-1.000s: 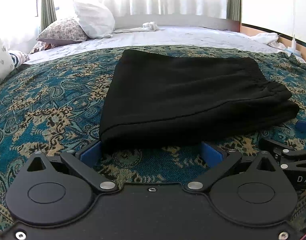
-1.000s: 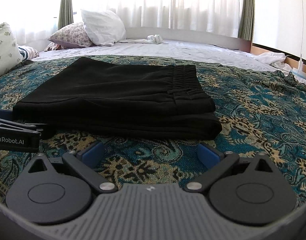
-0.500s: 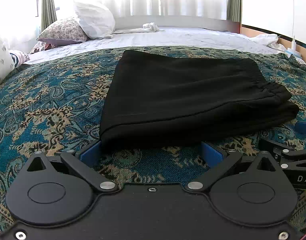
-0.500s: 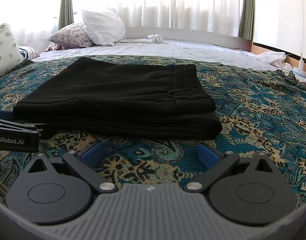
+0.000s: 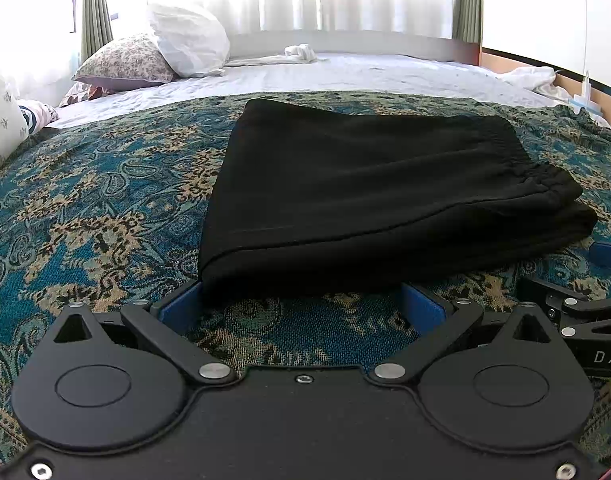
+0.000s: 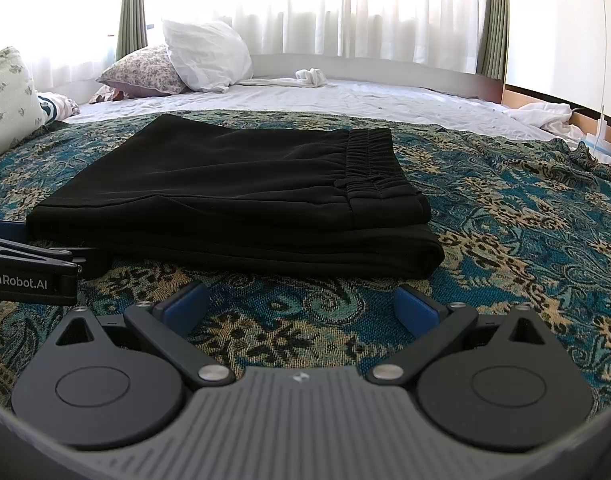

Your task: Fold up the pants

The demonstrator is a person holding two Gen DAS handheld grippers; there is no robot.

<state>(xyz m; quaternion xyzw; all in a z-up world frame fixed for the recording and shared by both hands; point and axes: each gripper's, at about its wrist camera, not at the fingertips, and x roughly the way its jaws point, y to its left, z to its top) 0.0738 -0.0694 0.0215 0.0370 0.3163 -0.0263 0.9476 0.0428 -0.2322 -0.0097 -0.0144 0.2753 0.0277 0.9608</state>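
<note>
Black pants (image 5: 369, 196) lie folded in a flat stack on the patterned blue bedspread (image 5: 89, 216), elastic waistband to the right. My left gripper (image 5: 303, 306) is open and empty, its blue pads right at the stack's near edge. In the right wrist view the pants (image 6: 233, 196) lie ahead and to the left. My right gripper (image 6: 301, 306) is open and empty, a little short of the stack's near right corner. Each gripper shows at the edge of the other's view.
White and floral pillows (image 5: 185, 44) lie at the far left on the white sheet (image 5: 345, 76). A crumpled white cloth (image 6: 311, 76) lies by the headboard. More white fabric (image 6: 545, 114) is bunched at the bed's right edge. Curtained windows stand behind.
Both grippers have stayed almost still, with only a slight drift of view. The pants have not moved.
</note>
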